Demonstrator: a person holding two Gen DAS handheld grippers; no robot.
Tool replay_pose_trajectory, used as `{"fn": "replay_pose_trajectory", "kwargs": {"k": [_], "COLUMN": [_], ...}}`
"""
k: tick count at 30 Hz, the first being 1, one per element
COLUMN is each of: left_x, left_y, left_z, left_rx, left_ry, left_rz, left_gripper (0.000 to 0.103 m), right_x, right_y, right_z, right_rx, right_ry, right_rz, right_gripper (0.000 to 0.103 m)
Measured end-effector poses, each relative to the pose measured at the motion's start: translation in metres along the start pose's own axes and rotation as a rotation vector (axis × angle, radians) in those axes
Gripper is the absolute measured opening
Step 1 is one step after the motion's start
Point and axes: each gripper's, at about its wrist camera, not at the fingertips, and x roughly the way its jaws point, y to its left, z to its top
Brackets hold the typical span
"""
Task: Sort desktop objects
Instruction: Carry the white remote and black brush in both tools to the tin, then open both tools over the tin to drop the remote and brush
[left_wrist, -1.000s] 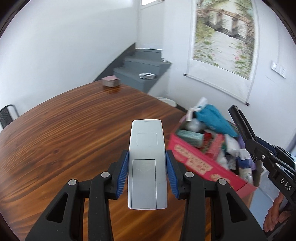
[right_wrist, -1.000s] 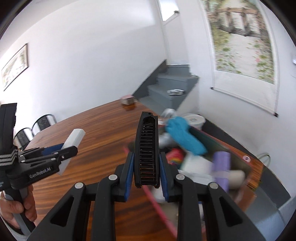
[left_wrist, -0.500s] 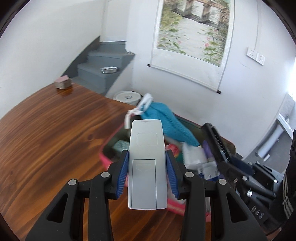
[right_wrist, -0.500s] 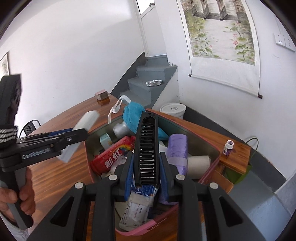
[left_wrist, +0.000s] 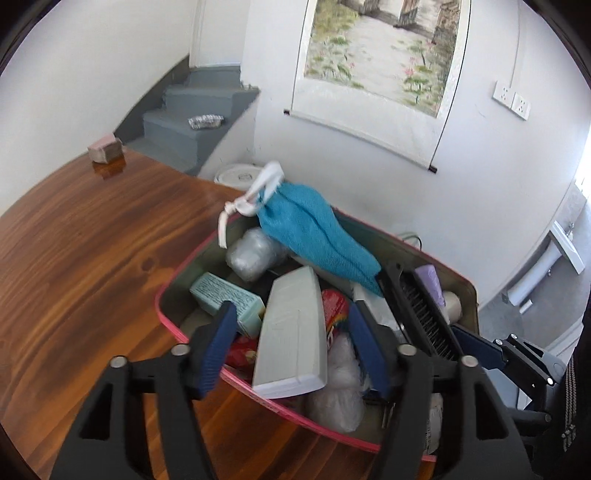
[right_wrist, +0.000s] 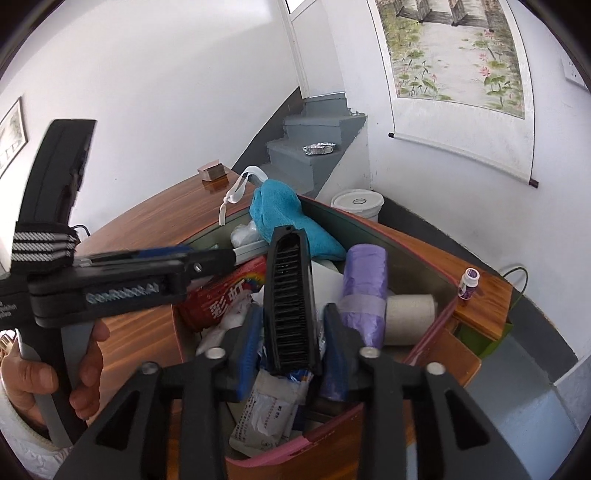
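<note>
A pink-rimmed bin (left_wrist: 173, 328) full of mixed items stands on the wooden table (left_wrist: 85, 258). My left gripper (left_wrist: 291, 343) is open over the bin; the white remote (left_wrist: 291, 332) lies loose between its fingers on the pile. My right gripper (right_wrist: 291, 339) is open over the bin (right_wrist: 436, 317) too, and the black comb (right_wrist: 291, 295) lies between its spread fingers on the pile. The comb also shows in the left wrist view (left_wrist: 421, 314).
The bin holds a blue mesh bag (left_wrist: 314, 229), a teal box (left_wrist: 229, 299), a red packet (right_wrist: 225, 295), a purple roll (right_wrist: 364, 284) and a paper roll (right_wrist: 410, 314). A small purple bottle (right_wrist: 468, 282) stands at the table corner. A small box (left_wrist: 105, 147) sits far back.
Both grippers moved down over the bin and opened. The remote and the comb, held before, now lie free on the pile.
</note>
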Motion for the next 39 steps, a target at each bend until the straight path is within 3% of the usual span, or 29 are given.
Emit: {"fn": "replay_pose_trajectory", "kwargs": {"k": [1, 3, 6, 15, 23, 25, 27, 33, 39], "left_x": [-0.004, -0.011, -0.021, -0.043, -0.063, -0.069, -0.075, -0.091, -0.097], "left_y": [0.000, 0.000, 0.002, 0.014, 0.005, -0.001, -0.005, -0.014, -0.015], "left_z": [0.000, -0.001, -0.005, -0.024, -0.035, -0.039, -0.042, -0.049, -0.052], "left_rx": [0.006, 0.015, 0.020, 0.005, 0.033, 0.052, 0.066, 0.081, 0.061], "left_ry": [-0.012, -0.023, -0.047, -0.055, -0.074, -0.084, -0.100, -0.119, -0.118], "left_rz": [0.006, 0.029, 0.066, 0.149, 0.202, 0.226, 0.242, 0.253, 0.272], "left_gripper": [0.069, 0.069, 0.069, 0.069, 0.069, 0.078, 0.085, 0.085, 0.085], "right_x": [-0.002, -0.008, -0.016, -0.019, -0.049, -0.056, -0.062, -0.083, -0.089], "right_y": [0.000, 0.000, 0.007, 0.018, 0.019, 0.020, 0.018, 0.022, 0.039], "right_z": [-0.001, -0.003, -0.004, -0.008, -0.021, -0.026, -0.029, -0.036, -0.038], "right_rx": [0.000, -0.003, -0.034, -0.013, -0.020, -0.017, -0.012, 0.021, -0.041], "right_ry": [-0.006, -0.029, -0.052, 0.016, -0.043, -0.038, -0.037, -0.046, -0.072], "right_rz": [-0.002, -0.002, 0.010, 0.228, -0.008, -0.050, -0.072, -0.108, -0.149], "right_gripper": [0.057, 0.076, 0.077, 0.077, 0.085, 0.086, 0.087, 0.093, 0.101]}}
